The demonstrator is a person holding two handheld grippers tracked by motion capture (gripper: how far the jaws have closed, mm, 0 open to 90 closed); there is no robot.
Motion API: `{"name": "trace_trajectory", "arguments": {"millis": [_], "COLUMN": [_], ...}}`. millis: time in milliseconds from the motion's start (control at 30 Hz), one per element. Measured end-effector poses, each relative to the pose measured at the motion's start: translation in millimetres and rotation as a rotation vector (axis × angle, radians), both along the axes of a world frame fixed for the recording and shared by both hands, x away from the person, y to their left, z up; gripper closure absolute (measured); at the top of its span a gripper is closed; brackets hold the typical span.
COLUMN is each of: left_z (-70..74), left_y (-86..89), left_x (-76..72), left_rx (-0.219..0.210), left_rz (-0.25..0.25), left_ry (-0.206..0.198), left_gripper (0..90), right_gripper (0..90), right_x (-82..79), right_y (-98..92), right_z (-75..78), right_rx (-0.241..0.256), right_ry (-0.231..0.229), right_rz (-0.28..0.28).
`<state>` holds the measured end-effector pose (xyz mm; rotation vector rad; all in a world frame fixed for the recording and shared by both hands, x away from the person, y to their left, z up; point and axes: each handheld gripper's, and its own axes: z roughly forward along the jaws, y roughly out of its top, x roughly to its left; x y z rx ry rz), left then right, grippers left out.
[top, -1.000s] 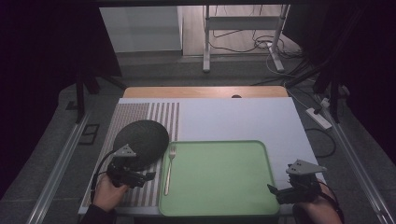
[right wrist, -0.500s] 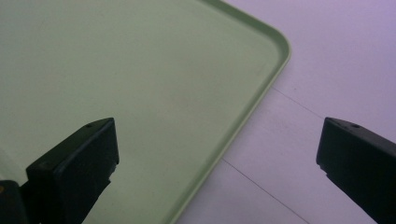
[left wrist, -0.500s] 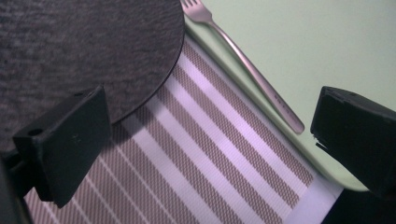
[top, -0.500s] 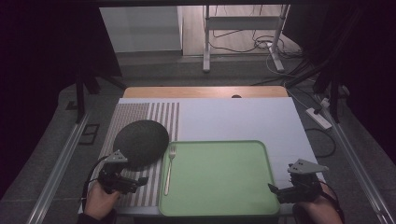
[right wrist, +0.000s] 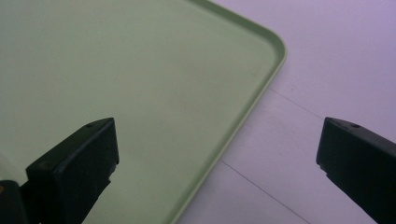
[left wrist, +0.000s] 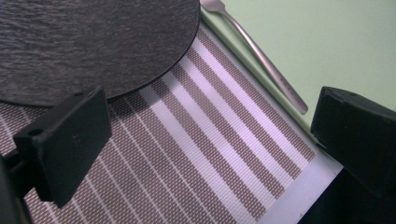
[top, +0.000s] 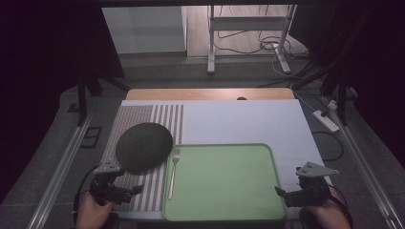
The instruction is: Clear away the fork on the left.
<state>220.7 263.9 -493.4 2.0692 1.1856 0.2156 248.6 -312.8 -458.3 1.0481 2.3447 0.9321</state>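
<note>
- Left gripper [top: 136, 190] sits low at the near-left corner of the table, over the grey-and-white striped woven placemat [top: 143, 119]; jaws spread wide, nothing between them.
- In the left gripper view, the round dark slate-textured plate [left wrist: 88, 42] lies up and to the left of the jaws, its curved edge just beyond the left jaw; not touching it.
- The slim silver metal fork [left wrist: 261, 51] lies up and to the right of the same jaws. In the high view the fork [top: 173, 172] runs near-to-far, tines at the far end, handle toward the person, lying along the left rim of the flat pale-green plastic tray [top: 224, 210]. Whether it rests on the rim or just beside it, cannot tell.
- Judgement: the left gripper is by far the nearer to both fork and plate; a reach for either goes forward, fork slightly right, plate slightly left. The fork's long axis runs roughly along the reach, so the jaws would need to close across the handle.
- Right gripper [top: 278, 192] hangs at the tray's near-right corner, released, jaws wide apart; in the right gripper view they straddle the tray's rim [right wrist: 261, 88], 1 jaw over green, 1 over the white table surface [right wrist: 336, 56].
- Tray is bare.
- No brands, labels or readable writing anywhere.
</note>
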Motion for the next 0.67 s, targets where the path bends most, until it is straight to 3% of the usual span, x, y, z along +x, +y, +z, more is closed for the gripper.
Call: {"name": "trace_trajectory", "arguments": {"millis": [267, 667], "left_z": [1.1, 1.7], "left_y": [2.0, 7.0], "left_x": [-7.5, -14.1], "left_rx": [0.035, 0.030], "left_rz": [0.019, 0.039], "left_ry": [-0.009, -0.009], "left_gripper": [0.0, 0.0], "right_gripper": [0.0, 0.0], "right_x": [0.5, 1.2], "right_y": [-2.1, -3.0], "right_z": [0.6, 0.8], "right_rx": [0.024, 0.030], "right_ry": [0.002, 0.005], "right_rz": [-0.013, -0.021]}}
